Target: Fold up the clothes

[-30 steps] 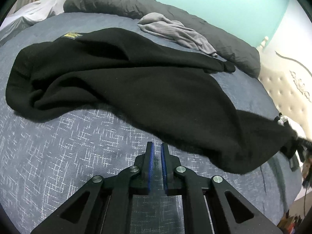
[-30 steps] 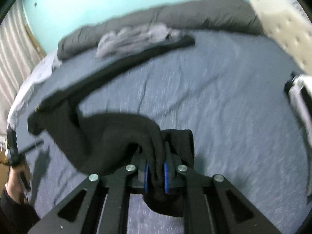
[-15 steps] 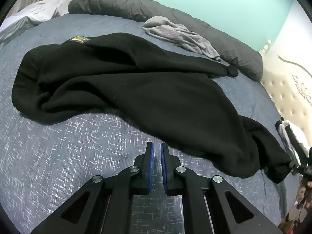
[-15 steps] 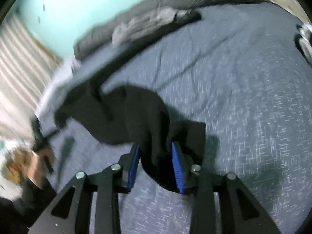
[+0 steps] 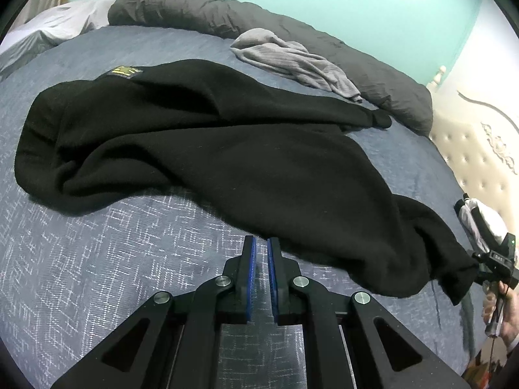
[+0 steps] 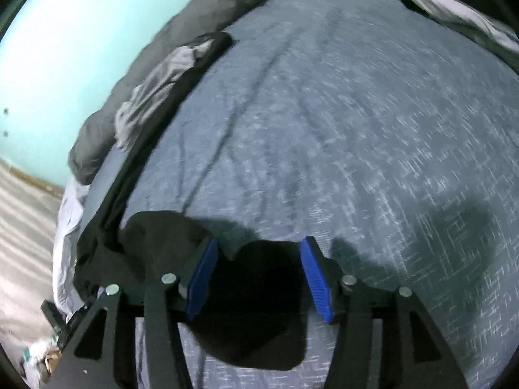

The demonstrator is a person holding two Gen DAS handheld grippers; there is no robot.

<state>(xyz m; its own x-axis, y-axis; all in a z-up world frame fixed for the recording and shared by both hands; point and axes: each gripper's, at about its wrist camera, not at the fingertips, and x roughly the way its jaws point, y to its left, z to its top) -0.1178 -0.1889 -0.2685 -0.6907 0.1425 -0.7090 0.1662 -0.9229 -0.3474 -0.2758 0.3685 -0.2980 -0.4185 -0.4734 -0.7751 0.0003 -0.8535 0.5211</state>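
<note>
Our black fleece garment sprawls rumpled, not folded, on the blue patterned bed. Our right gripper gapes over its corner, grasping nothing; our left gripper is nearly clenched, empty.

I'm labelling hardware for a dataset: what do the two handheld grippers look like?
Both the left gripper and the right gripper are matte black with angular linkage arms, triangular cut-outs and round silver pivot pins. Each finger carries a flat, ribbed blue pad. No cables, sleeves or markings show in the wrist views.
</note>
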